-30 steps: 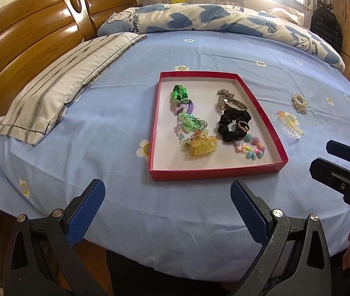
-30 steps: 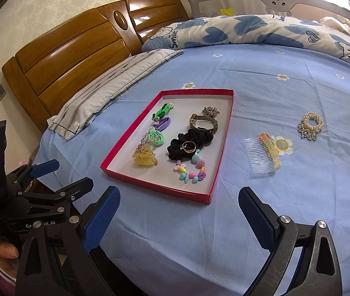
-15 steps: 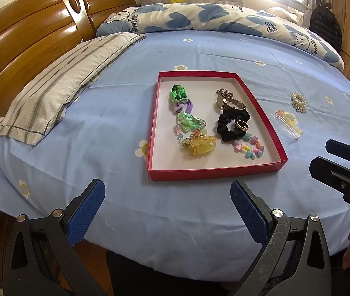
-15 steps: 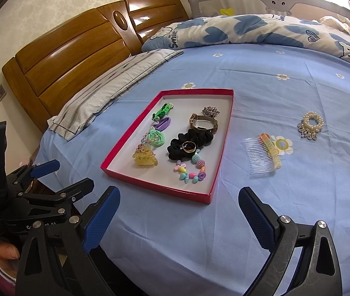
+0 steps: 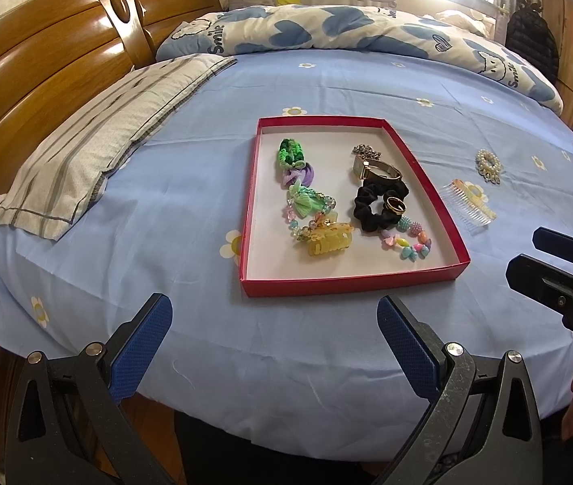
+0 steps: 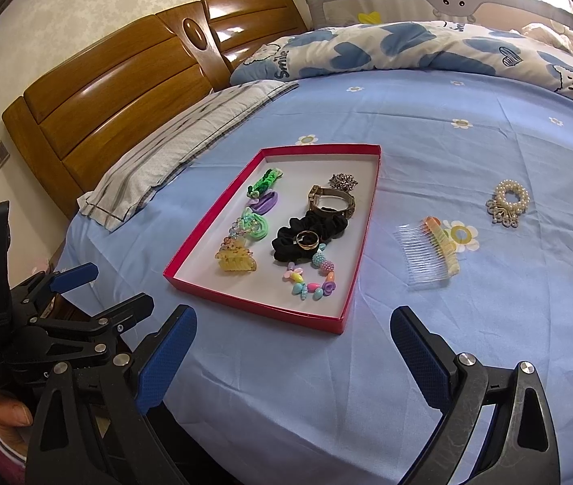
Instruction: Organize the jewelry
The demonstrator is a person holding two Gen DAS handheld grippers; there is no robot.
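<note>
Two pieces are lying outside the red tray (image 6: 357, 266), on the blue bedsheet (image 6: 468, 323) at the right of the right wrist frame: a clear hair comb (image 6: 428, 252) near the tray's right wall, and a pearl hair tie (image 6: 506, 202) further toward the upper right. These are being judged as the pieces not yet put away. The comb is probably light, stiff and somewhat slippery, with thin teeth that may snap; it is best taken across its coloured spine rather than by the teeth. The pearl tie is likely light and springy, its beads slick, so a pinch across the ring is being favoured.

Inside the tray, a black scrunchie (image 5: 379, 208) with a gold ring (image 5: 395, 205) resting on it, a watch (image 5: 377, 169), a silver chain (image 5: 363, 149), a bead bracelet (image 5: 407, 242), a yellow claw clip (image 5: 328, 240) and green and purple ties are being kept close together; free floor is showing mainly at the tray's near end and top.

The right gripper (image 6: 292, 353) is being held wide apart and empty at the bottom of its frame. The left gripper (image 5: 274, 335) is likewise being held wide and empty at the near bed edge. Nothing is lying between the right gripper and the comb; only the tray's low wall is standing in the way of a transfer. A striped pillow (image 5: 96, 145) is lying well apart, left.
</note>
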